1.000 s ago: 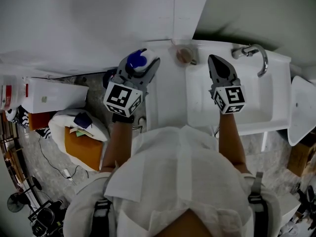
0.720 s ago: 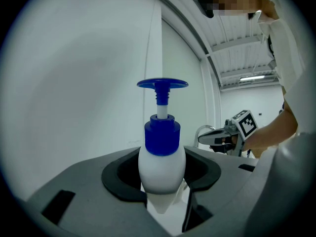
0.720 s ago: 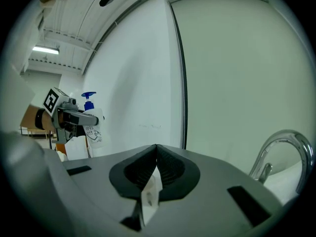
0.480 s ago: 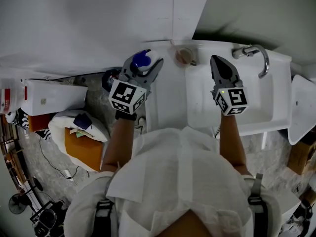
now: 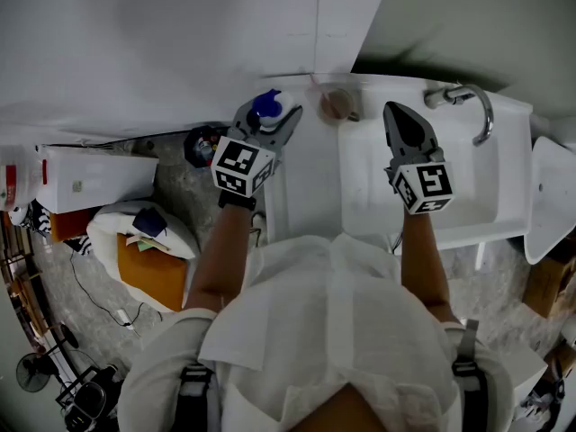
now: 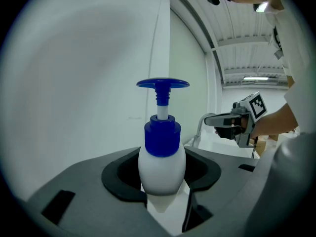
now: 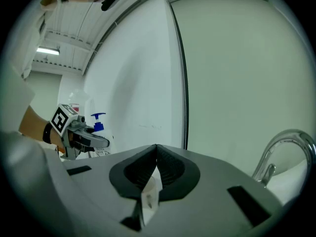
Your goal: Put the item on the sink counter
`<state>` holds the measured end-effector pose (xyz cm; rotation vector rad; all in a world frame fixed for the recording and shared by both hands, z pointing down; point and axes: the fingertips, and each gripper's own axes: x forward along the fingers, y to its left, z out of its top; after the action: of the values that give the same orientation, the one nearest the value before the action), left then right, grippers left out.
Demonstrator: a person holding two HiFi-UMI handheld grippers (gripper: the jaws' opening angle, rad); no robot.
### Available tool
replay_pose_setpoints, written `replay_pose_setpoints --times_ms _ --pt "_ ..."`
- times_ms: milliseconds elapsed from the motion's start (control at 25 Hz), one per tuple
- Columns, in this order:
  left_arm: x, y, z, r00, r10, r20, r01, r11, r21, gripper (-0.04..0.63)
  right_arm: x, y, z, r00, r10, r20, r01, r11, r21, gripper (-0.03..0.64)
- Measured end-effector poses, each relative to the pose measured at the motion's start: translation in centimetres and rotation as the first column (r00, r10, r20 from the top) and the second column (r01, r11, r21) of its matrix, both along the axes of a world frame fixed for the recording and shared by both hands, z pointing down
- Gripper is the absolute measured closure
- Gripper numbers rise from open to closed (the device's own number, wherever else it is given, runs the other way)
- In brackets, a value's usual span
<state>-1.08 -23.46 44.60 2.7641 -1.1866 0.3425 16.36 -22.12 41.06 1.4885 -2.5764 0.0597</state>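
Note:
A white pump bottle (image 5: 265, 105) with a blue pump head stands upright between the jaws of my left gripper (image 5: 268, 115), which is shut on its body. In the left gripper view the bottle (image 6: 162, 164) fills the middle, close to the white wall. It hangs at the left edge of the white sink counter (image 5: 306, 174), near the back. My right gripper (image 5: 402, 115) is shut and holds nothing; it hovers over the left part of the basin (image 5: 468, 201). The right gripper view shows its closed tips (image 7: 156, 154).
A chrome faucet (image 5: 470, 99) stands at the back right of the basin. A small round brownish thing (image 5: 336, 102) sits at the counter's back. On the floor to the left lie a white box (image 5: 90, 174) and an orange bag (image 5: 148, 268).
My left gripper has carried the bottle to the right and farther back, toward the counter's left edge. The right gripper has barely moved.

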Motion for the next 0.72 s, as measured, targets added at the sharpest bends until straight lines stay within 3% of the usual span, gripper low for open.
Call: replay_pose_setpoints --times_ms 720 --pt "0.6 -2.2 7.7 0.999 -0.016 0.031 0.019 0.994 -0.110 0.387 -0.4 -0.6 0.6 1.000 -0.014 -0.024 0.014 1.000 -0.012 0.607"
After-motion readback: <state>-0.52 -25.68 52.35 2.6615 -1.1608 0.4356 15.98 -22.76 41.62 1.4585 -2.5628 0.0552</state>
